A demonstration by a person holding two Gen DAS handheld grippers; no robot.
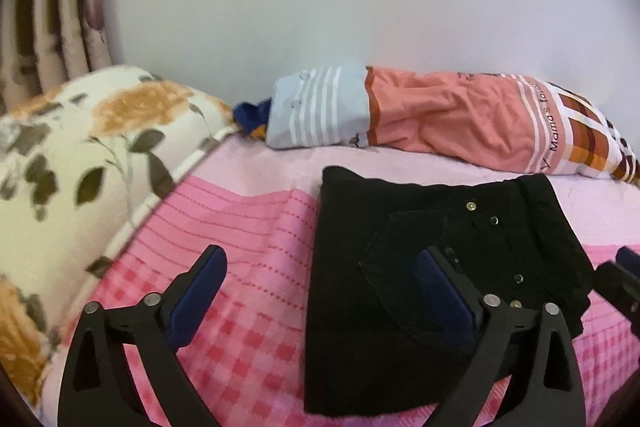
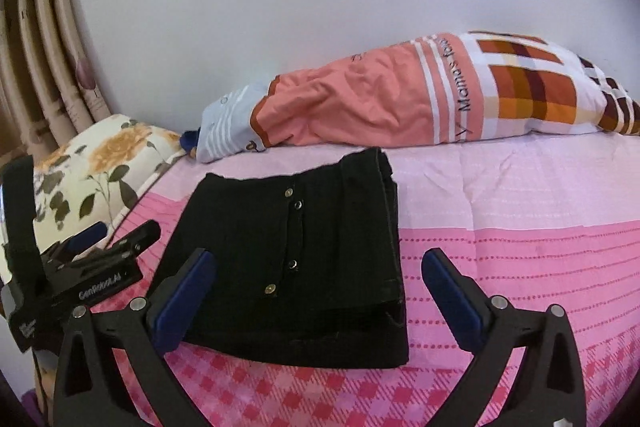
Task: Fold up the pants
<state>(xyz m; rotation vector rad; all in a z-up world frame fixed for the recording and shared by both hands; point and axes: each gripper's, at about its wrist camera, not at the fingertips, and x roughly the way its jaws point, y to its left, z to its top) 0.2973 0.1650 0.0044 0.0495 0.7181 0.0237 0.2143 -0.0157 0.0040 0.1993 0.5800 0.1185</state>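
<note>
Black pants (image 1: 360, 227) (image 2: 260, 227) lie folded into a compact rectangle on the pink bed sheet (image 1: 240, 211) (image 2: 520, 267), with metal snaps along the fly facing up. My left gripper (image 1: 323, 255) hovers open over the pants' left edge; its right pad is above the fabric and its left pad above the sheet. Nothing is held. My right gripper (image 2: 319, 255) is open above the near right part of the pants, clear of the cloth. In the right wrist view the left gripper (image 2: 126, 229) shows at the left. One of the right gripper's fingers (image 1: 624, 261) shows at the left wrist view's right edge.
A long orange, blue and plaid pillow (image 1: 460, 123) (image 2: 380, 99) lies against the white wall behind the pants. A floral pillow (image 1: 80, 155) (image 2: 108, 155) sits at the left, with a striped curtain (image 1: 60, 27) (image 2: 40, 47) behind it. Pink sheet extends to the right of the pants.
</note>
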